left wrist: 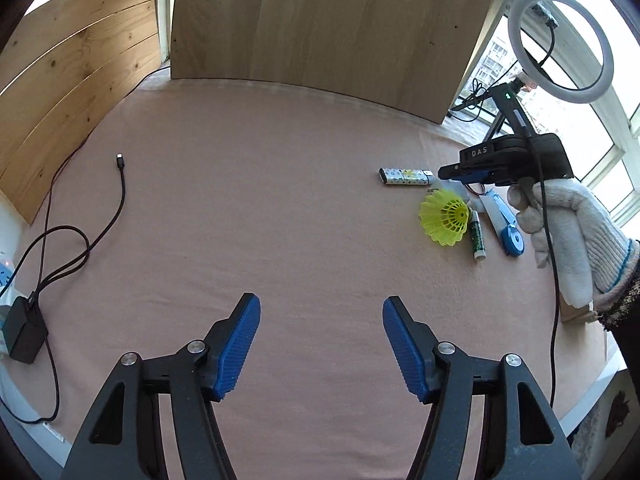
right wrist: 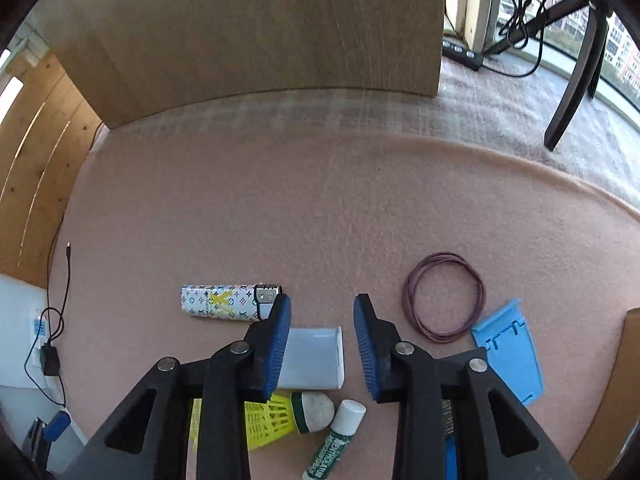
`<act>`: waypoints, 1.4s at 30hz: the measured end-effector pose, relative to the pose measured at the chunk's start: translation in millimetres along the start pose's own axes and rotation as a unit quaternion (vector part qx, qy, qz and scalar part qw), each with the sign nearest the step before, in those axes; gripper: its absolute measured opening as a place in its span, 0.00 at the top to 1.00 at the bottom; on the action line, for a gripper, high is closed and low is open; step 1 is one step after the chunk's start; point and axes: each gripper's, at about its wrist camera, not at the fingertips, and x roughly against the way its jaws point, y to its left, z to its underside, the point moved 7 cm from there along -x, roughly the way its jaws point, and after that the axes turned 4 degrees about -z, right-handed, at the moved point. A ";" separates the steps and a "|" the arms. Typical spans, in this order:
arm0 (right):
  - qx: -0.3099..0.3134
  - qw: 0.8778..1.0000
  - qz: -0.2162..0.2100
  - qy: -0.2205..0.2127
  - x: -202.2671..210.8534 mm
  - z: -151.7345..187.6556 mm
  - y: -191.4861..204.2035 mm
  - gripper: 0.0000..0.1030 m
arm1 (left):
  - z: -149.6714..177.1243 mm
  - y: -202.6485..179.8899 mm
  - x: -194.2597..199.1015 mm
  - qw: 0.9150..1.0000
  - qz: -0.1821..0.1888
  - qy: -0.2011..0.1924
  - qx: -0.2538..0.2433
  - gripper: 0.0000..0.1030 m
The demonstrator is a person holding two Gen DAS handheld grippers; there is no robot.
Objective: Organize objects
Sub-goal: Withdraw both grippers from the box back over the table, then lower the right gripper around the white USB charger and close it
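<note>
1. Table (left wrist: 280, 160): covered in pink cloth, with a tall wooden board (left wrist: 328, 20) standing at its far edge.
2. Left gripper (left wrist: 321, 344): jaws spread wide, nothing between the blue pads (left wrist: 240, 344); it hangs over a bare stretch of cloth, well apart from the objects.
3. Right gripper (right wrist: 322, 344): held in a white-gloved hand (left wrist: 568, 232), jaws partly open, holding nothing. It sits above the cluster of objects, with a translucent white case (right wrist: 316, 358) showing between and below the pads.
4. Patterned lighter (right wrist: 228, 303): lying flat, just beyond the right gripper's left fingertip.
5. Yellow shuttlecock (right wrist: 280, 420): on its side, its cork tip next to the white cap of a green lip balm tube (right wrist: 336, 440).
6. Dark red rubber band loop (right wrist: 444, 298): flat on the cloth, just beside a blue plastic piece (right wrist: 510, 354).
7. Black cable (left wrist: 120, 192): trailing along the table's left side toward a black adapter (left wrist: 26, 330).
8. Ring light (left wrist: 560, 44): mounted on a stand by the window.
</note>
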 end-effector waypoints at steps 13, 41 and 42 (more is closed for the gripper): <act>-0.020 1.000 -0.014 0.018 -2.4 67.3 31.9 0.77 | 4.2 -0.5 -21.1 0.997 0.073 0.022 -0.017 0.42; -0.130 0.987 -0.038 -0.085 100.1 195.8 9.3 0.77 | 27.4 -109.9 -47.9 0.965 0.185 0.080 -0.165 0.48; -0.126 0.987 -0.047 -0.084 97.0 192.7 15.7 0.77 | 33.2 -116.4 -46.9 0.963 0.192 0.085 -0.166 0.49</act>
